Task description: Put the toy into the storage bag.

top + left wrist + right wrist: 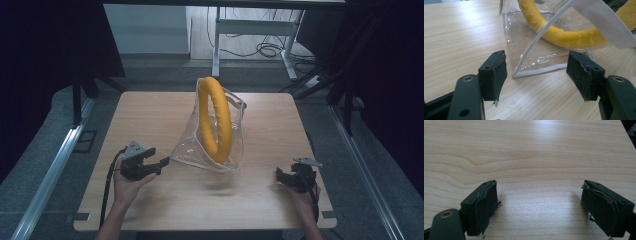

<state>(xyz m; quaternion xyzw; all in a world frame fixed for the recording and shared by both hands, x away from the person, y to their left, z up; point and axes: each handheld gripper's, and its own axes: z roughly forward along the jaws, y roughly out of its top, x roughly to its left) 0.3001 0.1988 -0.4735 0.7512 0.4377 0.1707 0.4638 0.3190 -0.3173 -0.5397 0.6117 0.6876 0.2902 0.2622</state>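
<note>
A clear plastic bag (192, 145) with white trim stands at the middle of the wooden table (270, 120), and a yellow ring (220, 125) stands upright inside it. In the left gripper view the bag (524, 42), the ring (564, 38) and a white webbing strap (604, 22) lie just ahead. My left gripper (159, 157) is open at the bag's near left corner; that corner lies between the jaws (536, 72) and neither pad touches it. My right gripper (282, 176) rests low at the table's near right, with its jaws apart over bare wood (540, 200).
Beyond the table's far edge stand white desk legs (216, 45) with loose cables (267, 49) on the floor. Metal rails (55, 165) run along both sides of the table. Bare wood (536, 150) lies ahead of the right gripper.
</note>
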